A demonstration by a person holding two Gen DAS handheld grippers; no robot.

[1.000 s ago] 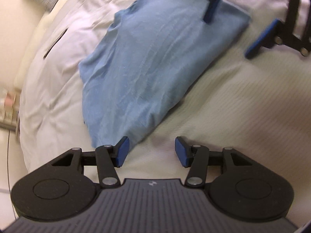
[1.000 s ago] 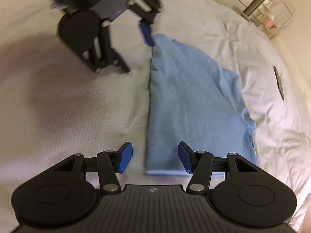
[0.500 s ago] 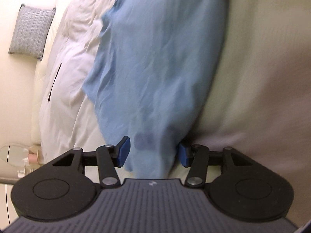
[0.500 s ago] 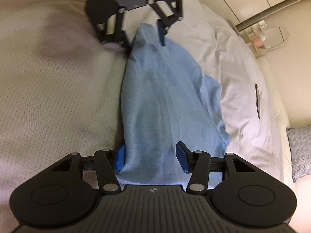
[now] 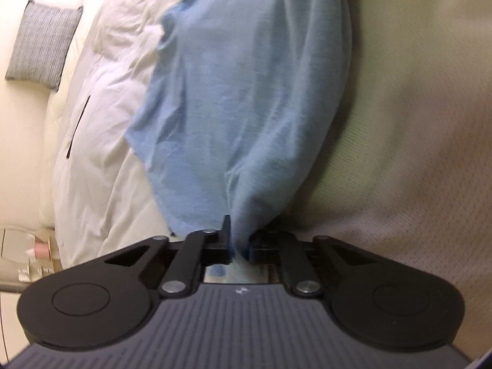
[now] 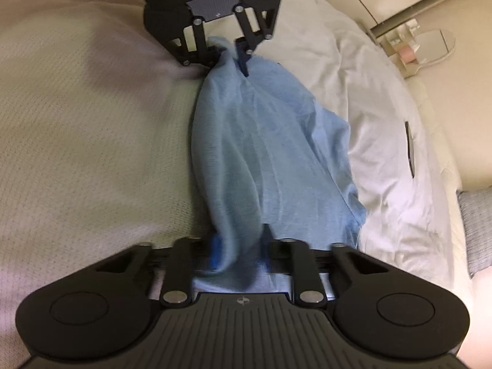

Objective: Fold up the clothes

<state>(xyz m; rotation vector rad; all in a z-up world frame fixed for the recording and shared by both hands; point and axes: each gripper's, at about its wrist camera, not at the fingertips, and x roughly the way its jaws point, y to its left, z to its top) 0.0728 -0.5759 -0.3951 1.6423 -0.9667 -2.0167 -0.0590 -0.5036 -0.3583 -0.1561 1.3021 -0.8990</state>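
Note:
A light blue shirt lies lengthwise on the bed, stretched between my two grippers. In the left wrist view my left gripper has its jaws closing, pinching a bunched end of the fabric between the pads. In the right wrist view my right gripper is closing its jaws on the near end of the shirt, with cloth gathered between the blue pads. At the far end the left gripper grips the other end, which rises into a small peak there.
The shirt rests on a cream textured bedspread, beside a rumpled white duvet. A grey striped cushion leans at the headboard. A small round side table with a pink item stands beyond the bed.
Both grippers came down over the ends of the shirt and went from open to pinched on the fabric. The cloth now bunches up at each grip.

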